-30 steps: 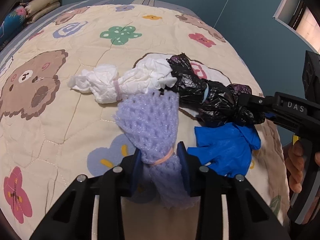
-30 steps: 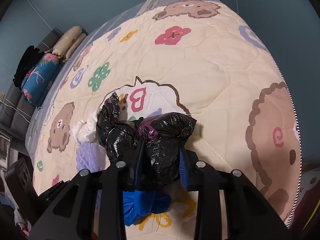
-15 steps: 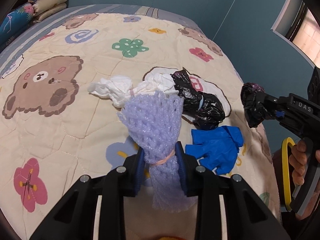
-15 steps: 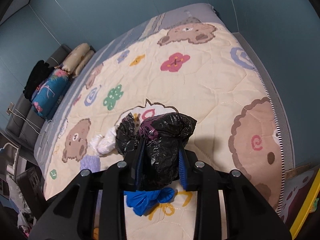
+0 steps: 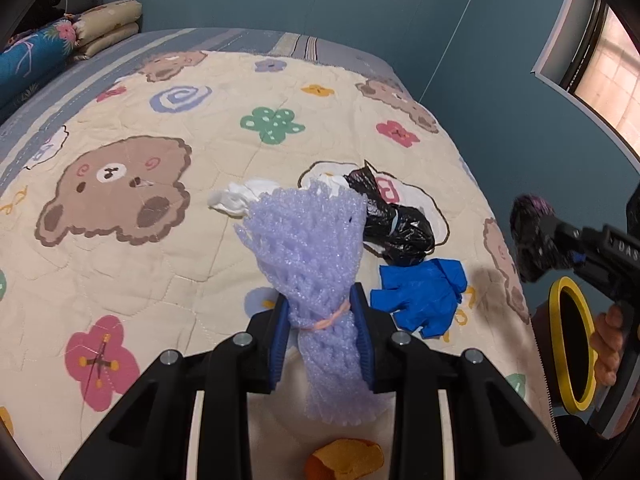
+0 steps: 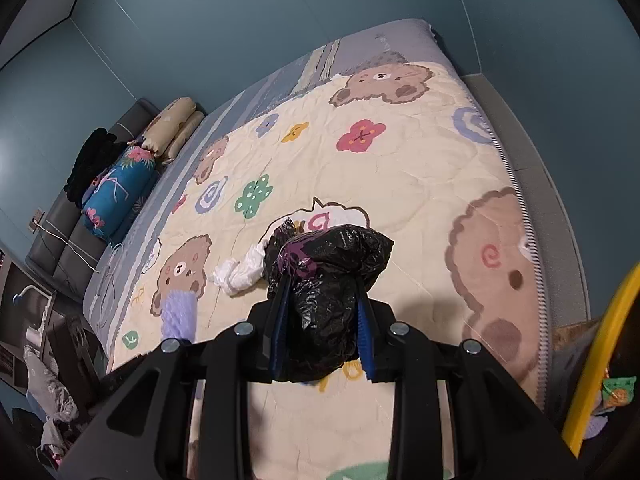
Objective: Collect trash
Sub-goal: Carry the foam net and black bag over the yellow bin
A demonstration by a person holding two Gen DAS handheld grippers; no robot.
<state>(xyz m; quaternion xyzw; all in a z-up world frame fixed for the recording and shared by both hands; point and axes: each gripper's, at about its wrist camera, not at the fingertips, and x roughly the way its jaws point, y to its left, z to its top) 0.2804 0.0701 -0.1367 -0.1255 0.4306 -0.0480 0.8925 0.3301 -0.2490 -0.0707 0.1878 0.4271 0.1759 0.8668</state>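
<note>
My left gripper point(image 5: 320, 320) is shut on a purple foam net point(image 5: 316, 248) tied with a rubber band, held above the bear quilt point(image 5: 160, 260). My right gripper point(image 6: 322, 312) is shut on a crumpled black plastic bag point(image 6: 328, 280); it also shows at the right of the left wrist view point(image 5: 534, 236), lifted beside the bed. On the quilt lie a white tied bag point(image 5: 240, 198), a second black bag point(image 5: 396, 224) and a blue glove point(image 5: 424, 298). The white bag also shows in the right wrist view point(image 6: 240, 272).
A yellow-rimmed bin point(image 5: 572, 344) stands beside the bed at the right, also in the right wrist view point(image 6: 596, 360). An orange scrap point(image 5: 344, 460) lies near the quilt's front edge. Pillows point(image 5: 100, 24) and a blue bolster point(image 6: 116, 188) sit at the bed's head.
Both grippers have lifted and pulled back from the pile with their loads. The right gripper has carried its black bag off the quilt toward the yellow-rimmed bin.
</note>
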